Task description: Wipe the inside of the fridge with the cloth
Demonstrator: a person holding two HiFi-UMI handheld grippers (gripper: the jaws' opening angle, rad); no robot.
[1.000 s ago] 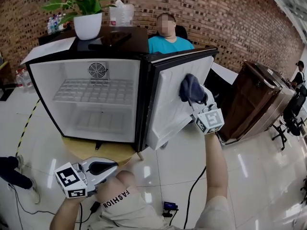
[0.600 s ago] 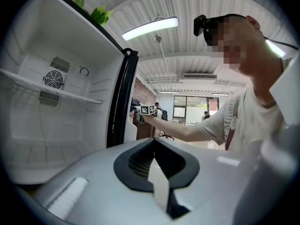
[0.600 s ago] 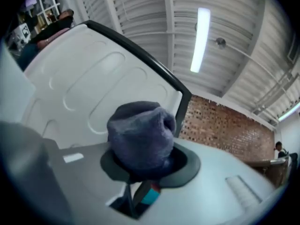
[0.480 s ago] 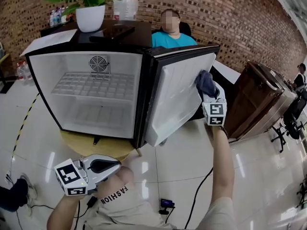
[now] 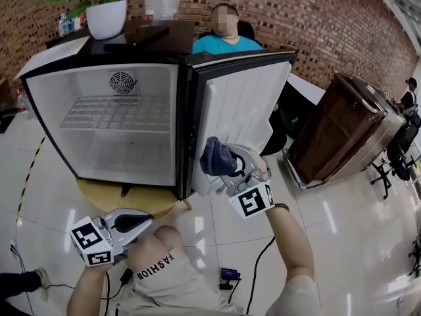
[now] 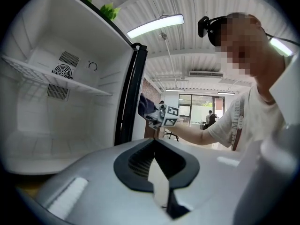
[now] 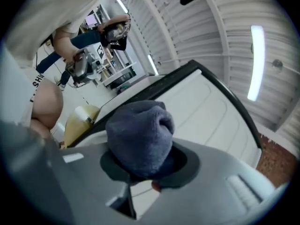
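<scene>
A small black fridge point(image 5: 36, 104) with a white inside stands open on a round wooden stand; its door point(image 5: 243, 104) swings out to the right. My right gripper point(image 5: 220, 162) is shut on a bunched grey-blue cloth point(image 5: 214, 157) point(image 7: 140, 135) and presses it against the door's white inner panel near its lower left corner. That cloth and gripper also show small in the left gripper view, the cloth point(image 6: 146, 106) beside the door edge. My left gripper point(image 5: 131, 224) point(image 6: 157, 172) hangs low by my knee, jaws shut and empty, pointing toward the fridge opening.
A wire shelf point(image 5: 115, 114) spans the fridge cavity below a round fan grille point(image 5: 123, 82). A potted plant point(image 5: 105, 8) and a jug sit on top. A person in a blue shirt point(image 5: 223, 35) sits behind. A brown cabinet point(image 5: 335, 127) stands at right. Cables trail on the floor.
My right gripper has swept the cloth from the upper right part of the door's inner panel down and left to its lower corner. My left gripper has sunk slightly.
</scene>
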